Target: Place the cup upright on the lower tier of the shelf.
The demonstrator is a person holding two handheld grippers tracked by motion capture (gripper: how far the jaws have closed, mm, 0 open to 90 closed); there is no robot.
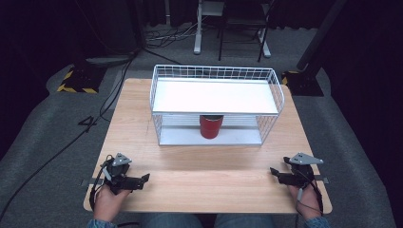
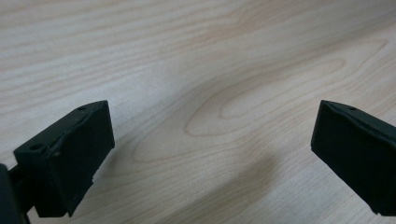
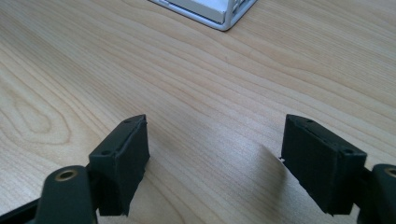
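Grey carpet floor point(image 1: 43, 123), dark curtained walls point(image 1: 57, 23)

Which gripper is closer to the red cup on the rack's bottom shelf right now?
Right, only slightly. The right gripper sits at the table's near right; the left gripper sits at the near left. Both are open, well short of the red cup inside the wire rack.

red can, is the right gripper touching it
Apart. The high view shows the red can on the wire rack's lower shelf, with bare table between it and the right gripper.

Left tongs point(image 1: 142, 179) and right tongs point(image 1: 274, 173) held low, jaws spread wide, pointing inward.
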